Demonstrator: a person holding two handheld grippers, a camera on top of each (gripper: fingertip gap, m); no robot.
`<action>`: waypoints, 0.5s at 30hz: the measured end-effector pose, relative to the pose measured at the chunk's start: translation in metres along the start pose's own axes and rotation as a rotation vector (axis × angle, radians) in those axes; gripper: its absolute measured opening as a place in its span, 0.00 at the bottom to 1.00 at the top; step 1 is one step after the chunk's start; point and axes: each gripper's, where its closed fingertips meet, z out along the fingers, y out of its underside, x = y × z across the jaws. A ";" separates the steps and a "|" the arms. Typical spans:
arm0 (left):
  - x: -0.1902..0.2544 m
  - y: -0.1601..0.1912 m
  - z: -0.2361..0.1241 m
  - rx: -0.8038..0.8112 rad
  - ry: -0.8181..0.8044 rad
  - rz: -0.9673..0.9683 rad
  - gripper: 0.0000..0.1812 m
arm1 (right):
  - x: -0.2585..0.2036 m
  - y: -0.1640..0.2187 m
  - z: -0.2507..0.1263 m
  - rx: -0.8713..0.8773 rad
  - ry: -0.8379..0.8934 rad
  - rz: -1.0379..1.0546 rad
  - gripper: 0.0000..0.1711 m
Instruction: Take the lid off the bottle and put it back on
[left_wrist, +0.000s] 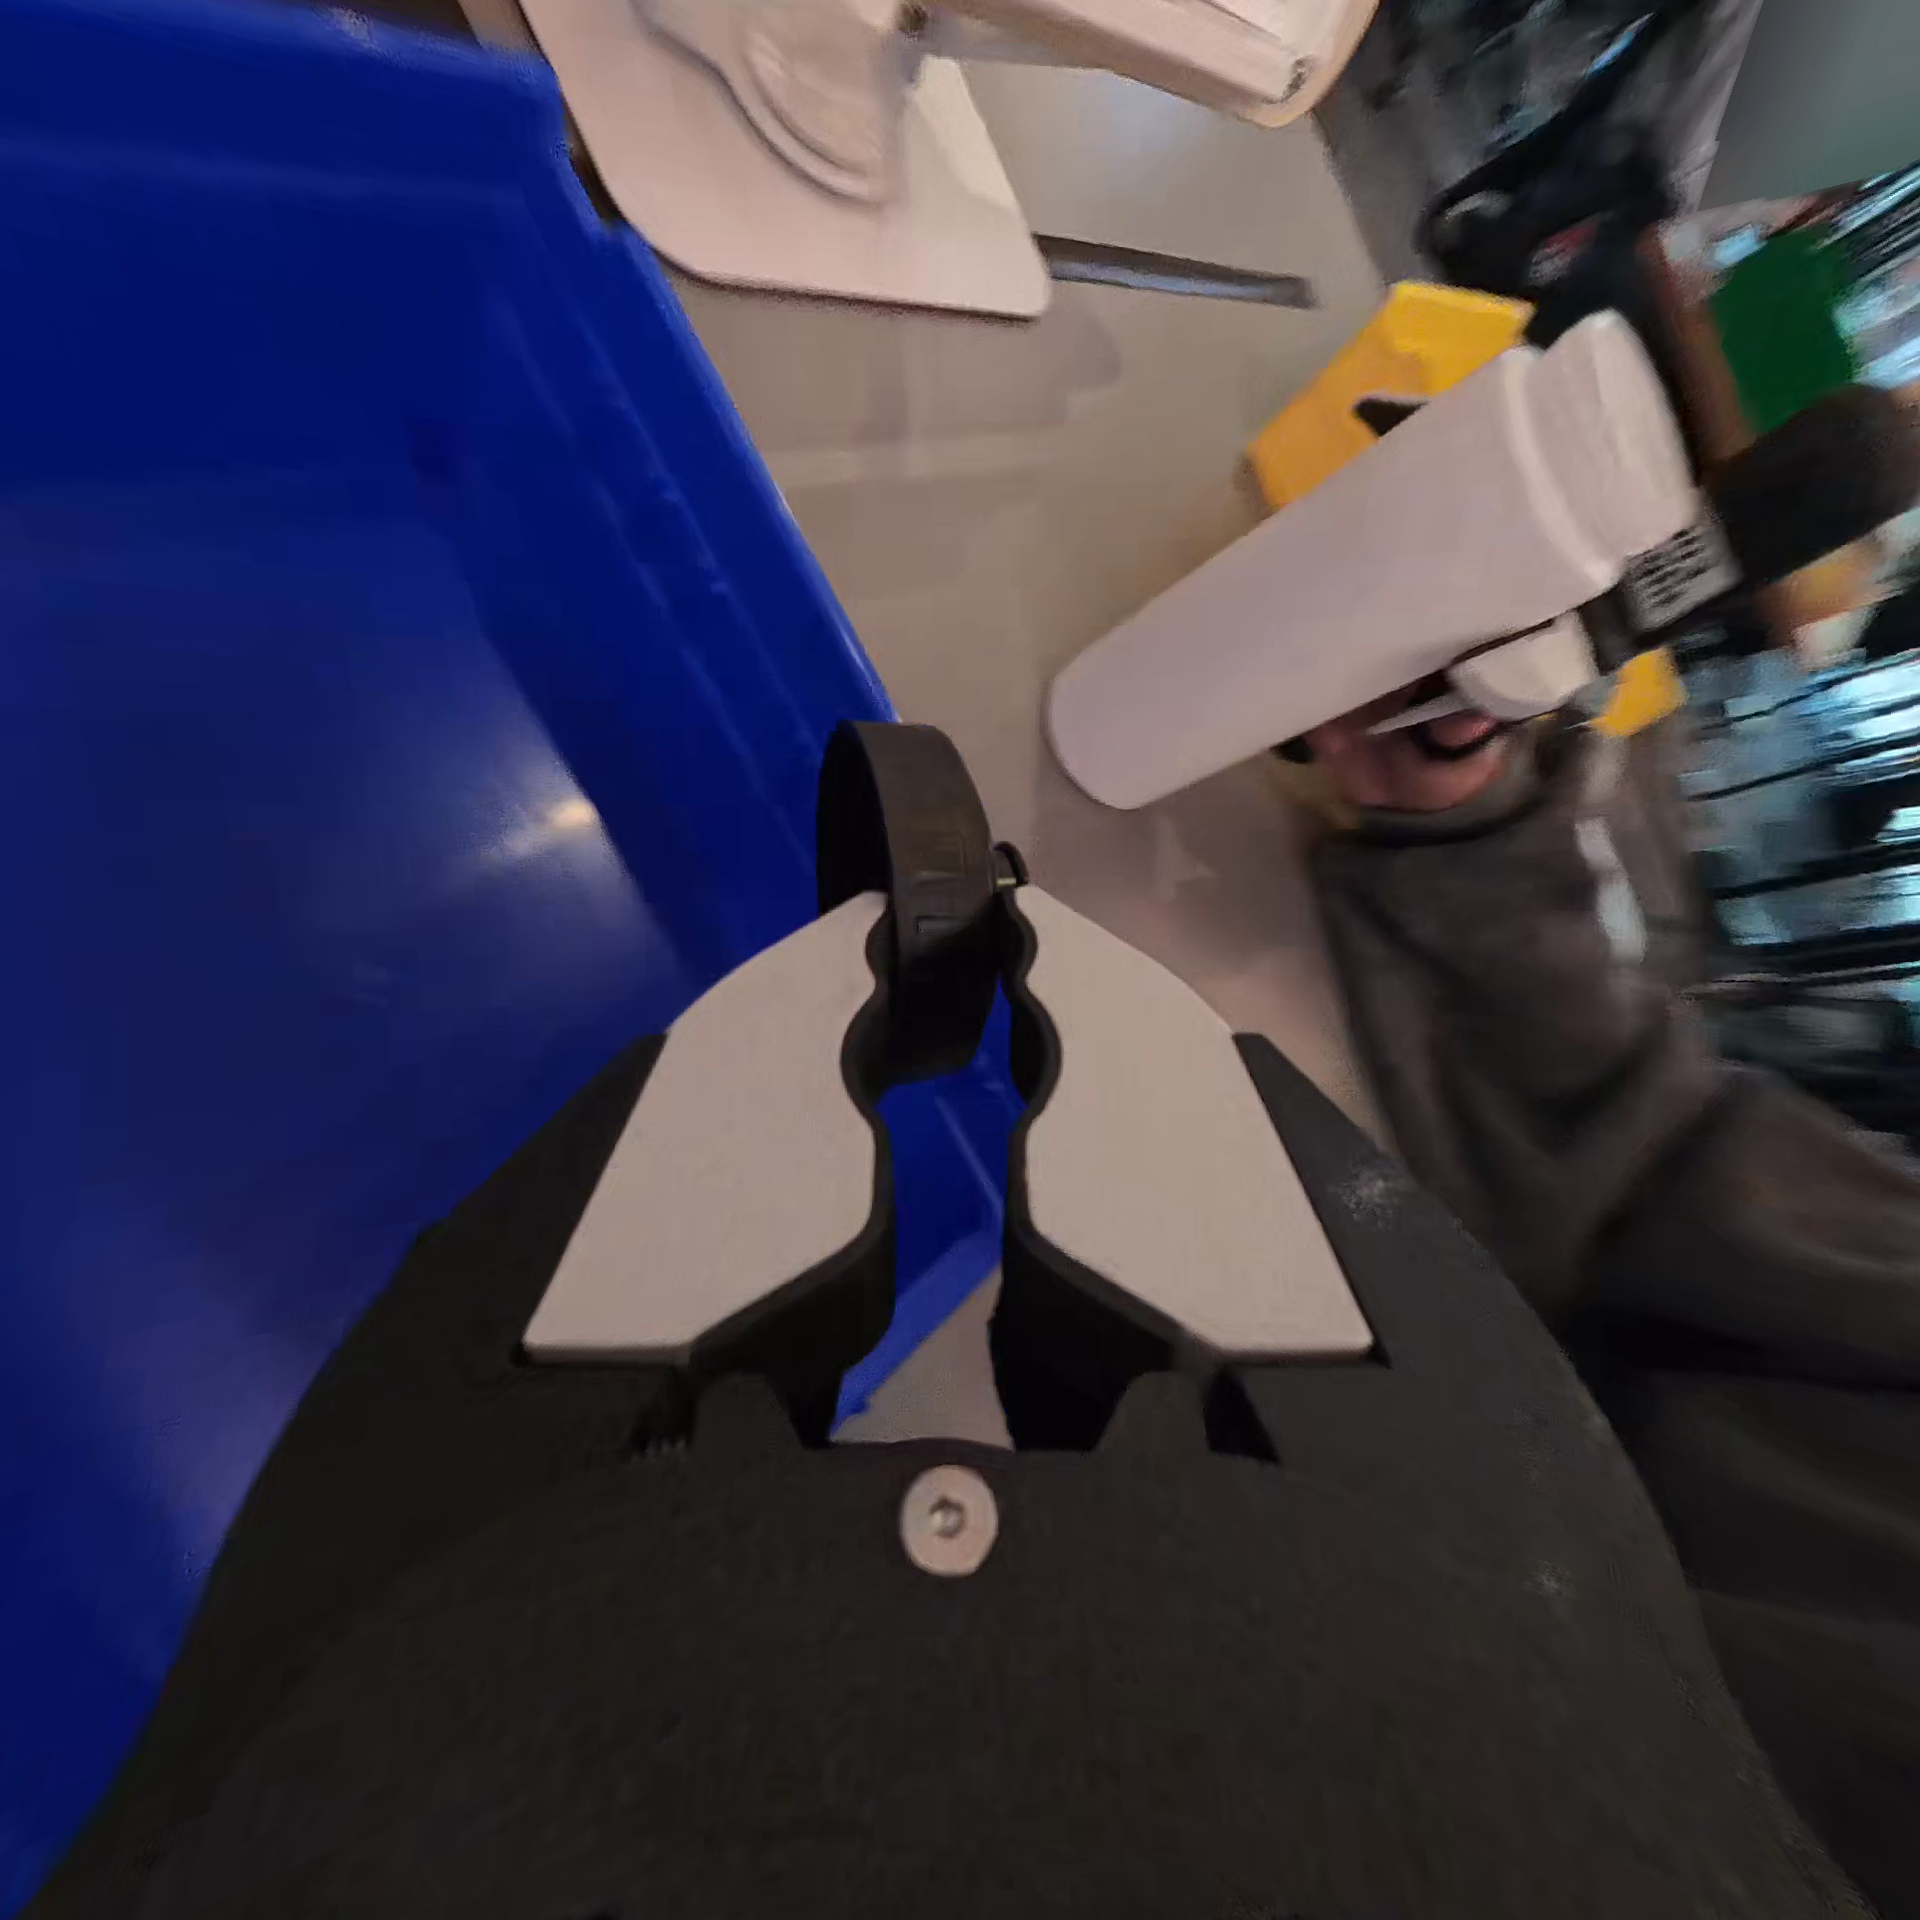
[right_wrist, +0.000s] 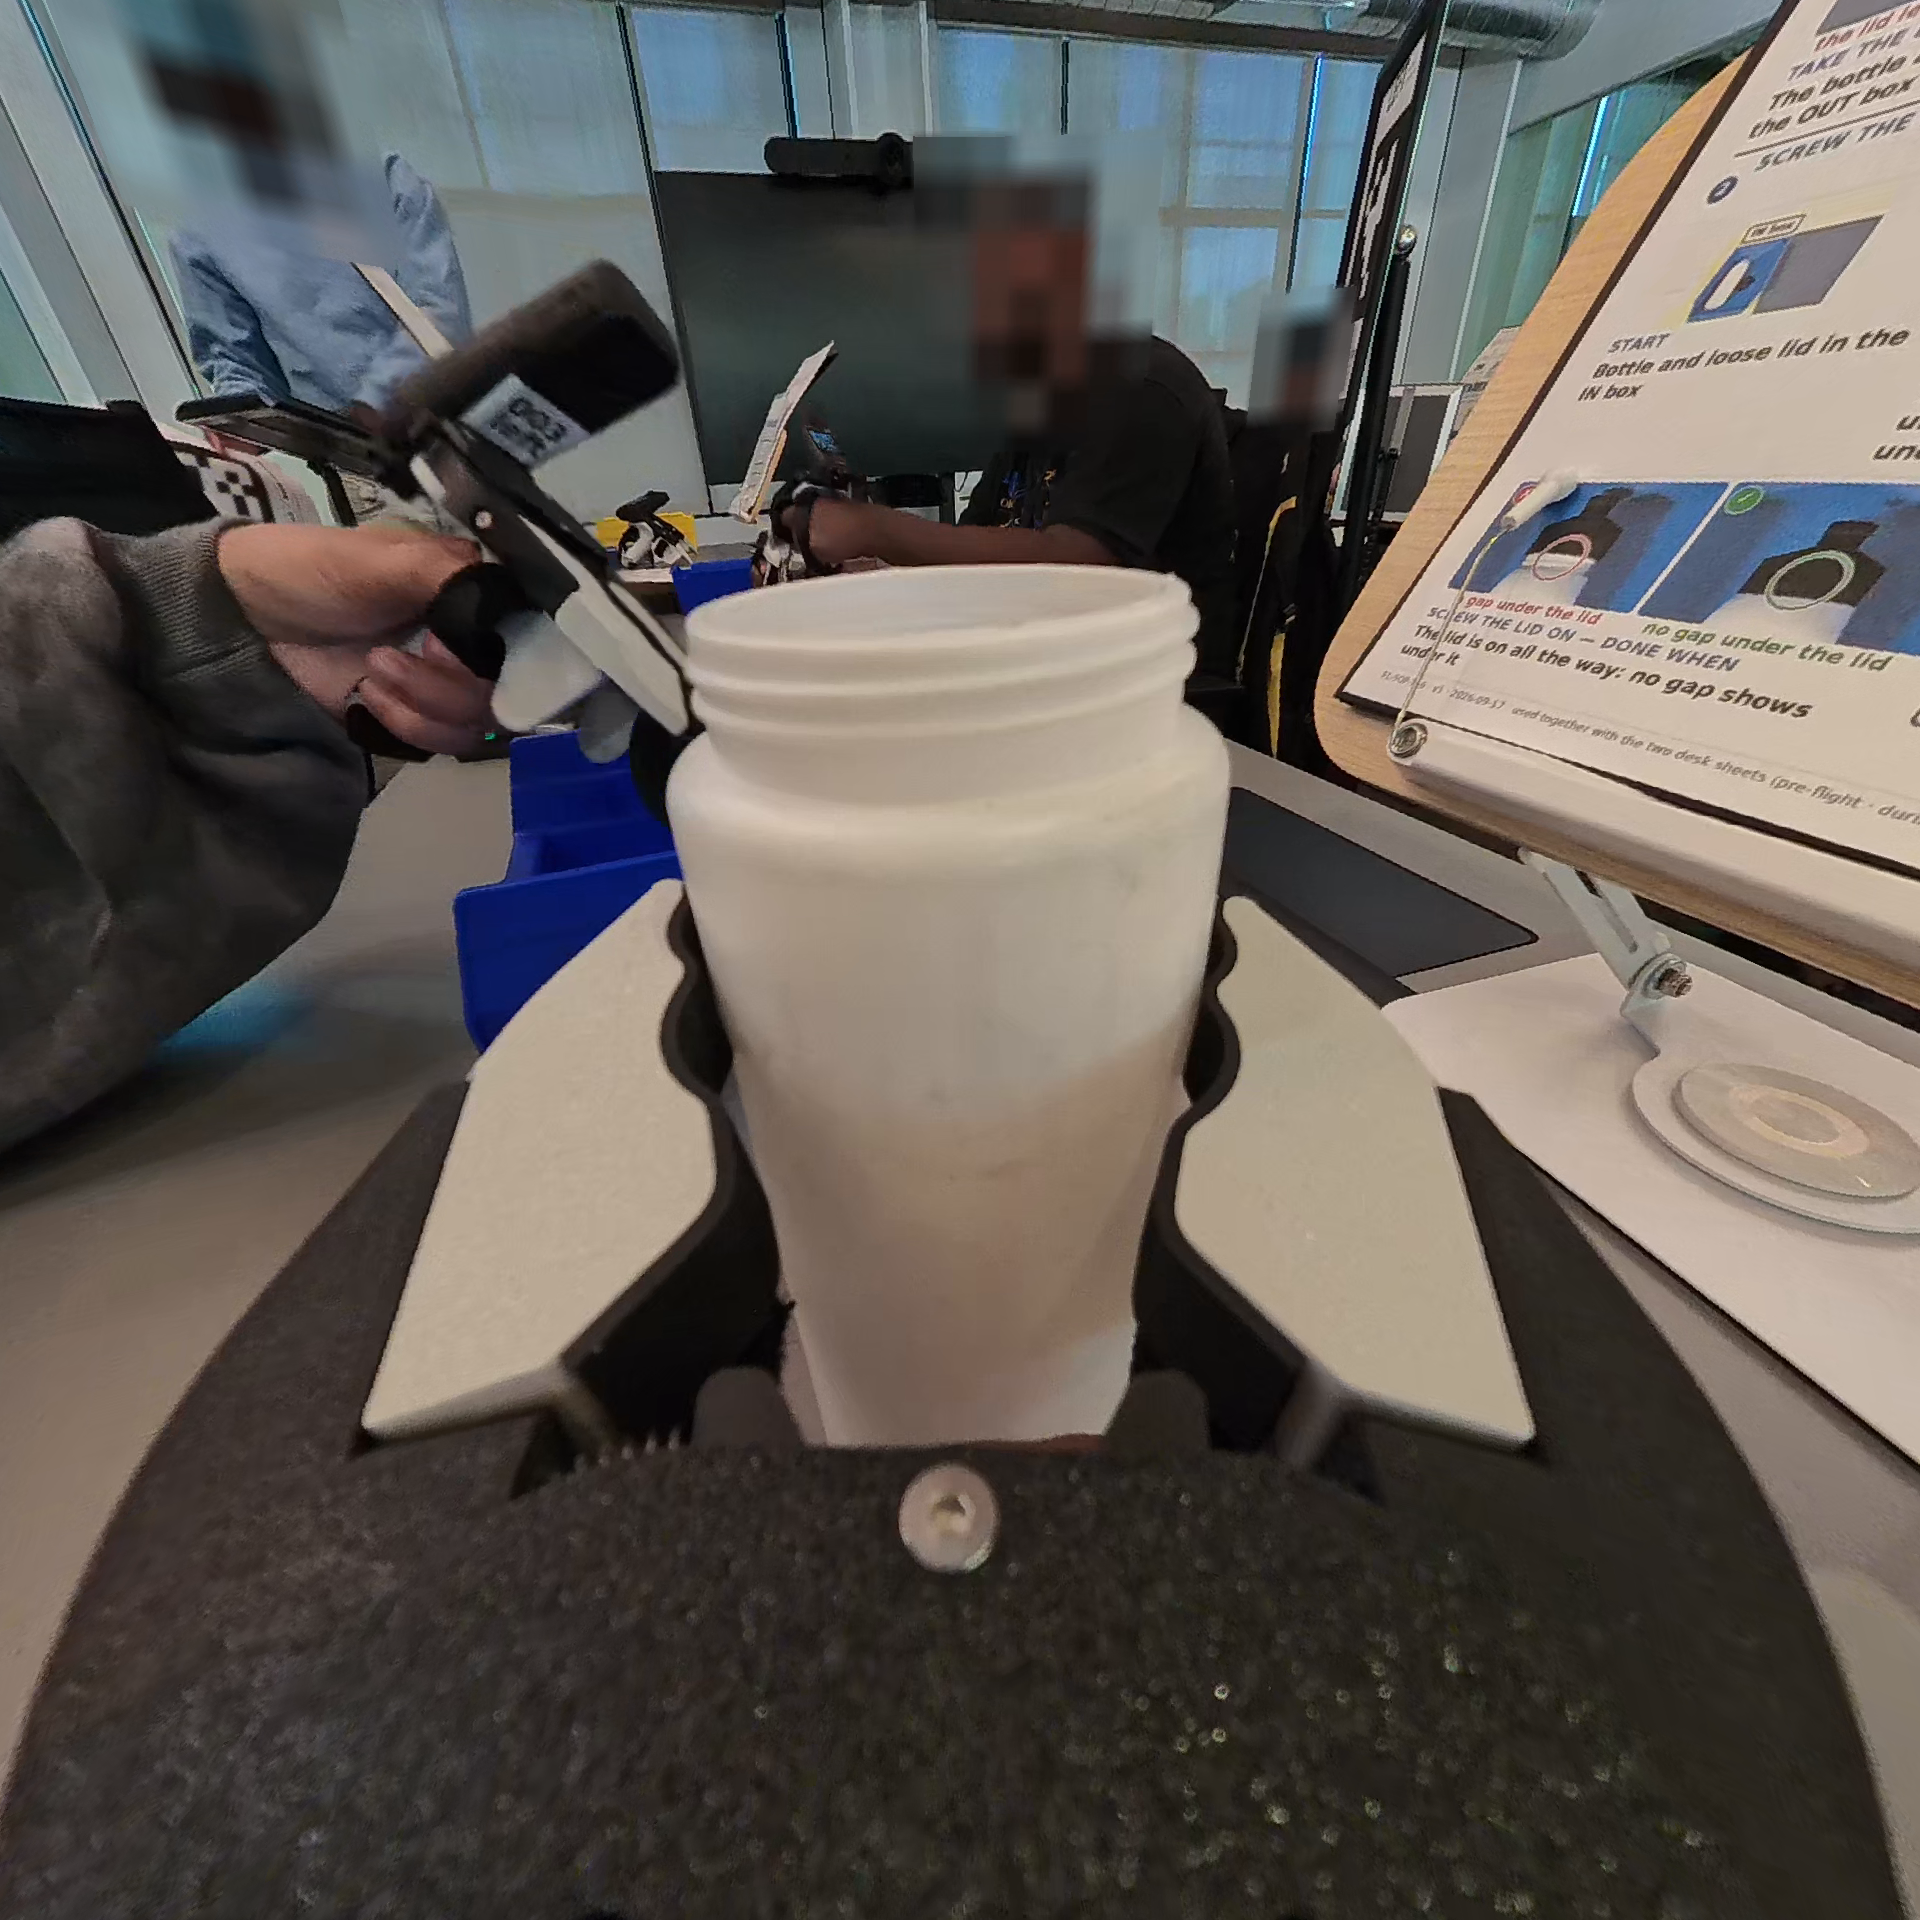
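A blue plastic bin (left_wrist: 312, 727) fills the left half of the left wrist view, its edges cut off by the frame. The smooth grey table (left_wrist: 935, 499) runs beneath; the room behind is motion-blurred. In the right wrist view, the white plastic bottle (right_wrist: 945, 935), threaded mouth uncovered, stands centre frame, clamped between the right gripper (right_wrist: 951, 1029) fingers; its base is hidden. The left gripper (left_wrist: 940, 935) pinches the black ribbed lid (left_wrist: 920, 862) edge-on at centre frame.

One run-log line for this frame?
left gripper: shut on black lid | right gripper: shut on white bottle | bottle: uncapped
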 end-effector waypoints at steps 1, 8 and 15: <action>-0.002 0.006 0.004 -0.023 0.046 -0.069 0.09 | 0.000 0.000 0.000 0.000 0.000 0.000 0.51; -0.055 0.039 0.028 -0.155 0.053 -0.262 0.10 | 0.000 0.000 0.000 -0.002 0.001 0.000 0.51; -0.105 0.040 0.018 -0.175 -0.218 -0.162 0.25 | 0.000 0.000 0.000 0.000 -0.002 0.001 0.51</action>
